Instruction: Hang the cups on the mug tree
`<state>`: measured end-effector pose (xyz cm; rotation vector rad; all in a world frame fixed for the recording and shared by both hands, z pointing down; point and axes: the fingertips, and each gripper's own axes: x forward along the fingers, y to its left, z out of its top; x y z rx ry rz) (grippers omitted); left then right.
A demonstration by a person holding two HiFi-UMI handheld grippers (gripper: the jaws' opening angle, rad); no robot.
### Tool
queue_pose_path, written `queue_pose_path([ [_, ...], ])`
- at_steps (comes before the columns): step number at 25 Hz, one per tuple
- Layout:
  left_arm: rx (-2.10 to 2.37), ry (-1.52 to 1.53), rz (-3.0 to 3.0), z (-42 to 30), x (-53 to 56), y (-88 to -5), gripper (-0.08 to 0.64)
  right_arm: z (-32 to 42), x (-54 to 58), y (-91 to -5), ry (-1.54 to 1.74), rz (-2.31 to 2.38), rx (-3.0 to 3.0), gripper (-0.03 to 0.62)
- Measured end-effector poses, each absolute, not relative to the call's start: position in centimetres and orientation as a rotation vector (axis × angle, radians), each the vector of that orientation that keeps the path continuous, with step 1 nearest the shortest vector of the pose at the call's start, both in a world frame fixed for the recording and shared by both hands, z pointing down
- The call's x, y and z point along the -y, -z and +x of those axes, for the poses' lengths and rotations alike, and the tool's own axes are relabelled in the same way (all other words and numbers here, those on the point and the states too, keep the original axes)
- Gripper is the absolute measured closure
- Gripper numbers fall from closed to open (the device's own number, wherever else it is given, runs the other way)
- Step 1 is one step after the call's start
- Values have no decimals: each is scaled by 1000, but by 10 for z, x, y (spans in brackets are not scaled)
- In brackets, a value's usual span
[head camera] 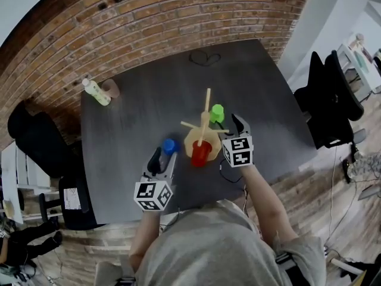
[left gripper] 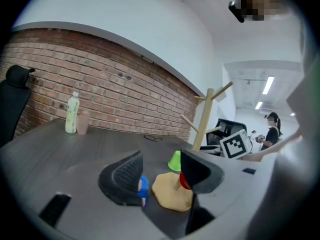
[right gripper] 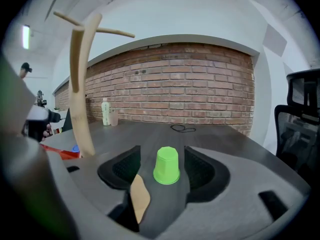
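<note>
The wooden mug tree [head camera: 205, 121] stands mid-table on a tan base [head camera: 191, 139], its pegs bare. Three cups stand upside down around it: green [head camera: 217, 112], red [head camera: 200, 153] and blue [head camera: 169, 146]. My left gripper [head camera: 164, 157] is open just short of the blue cup [left gripper: 143, 188], which peeks out from behind the left jaw; the red cup [left gripper: 183, 180] is mostly hidden by the other jaw. My right gripper [right gripper: 162, 153] is open, and the green cup [right gripper: 166, 165] stands in line with the gap between its jaws, untouched. The tree's post [right gripper: 82, 94] rises at the left of the right gripper view.
At the table's far left corner stand a bottle [head camera: 96, 92] and a pinkish cup [head camera: 111, 88]. A coiled cable [head camera: 205, 58] lies by the far edge near the brick wall. Black office chairs sit to the right [head camera: 333, 100] and left [head camera: 36, 139].
</note>
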<state>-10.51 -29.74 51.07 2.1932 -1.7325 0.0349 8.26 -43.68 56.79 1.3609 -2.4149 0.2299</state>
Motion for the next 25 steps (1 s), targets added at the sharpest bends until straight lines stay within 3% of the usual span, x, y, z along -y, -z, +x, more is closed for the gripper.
queue_pose_path([
  [25, 1925, -17, 1977, -125, 292, -522, 331, 51, 494, -628, -268, 1146, 2393, 325],
])
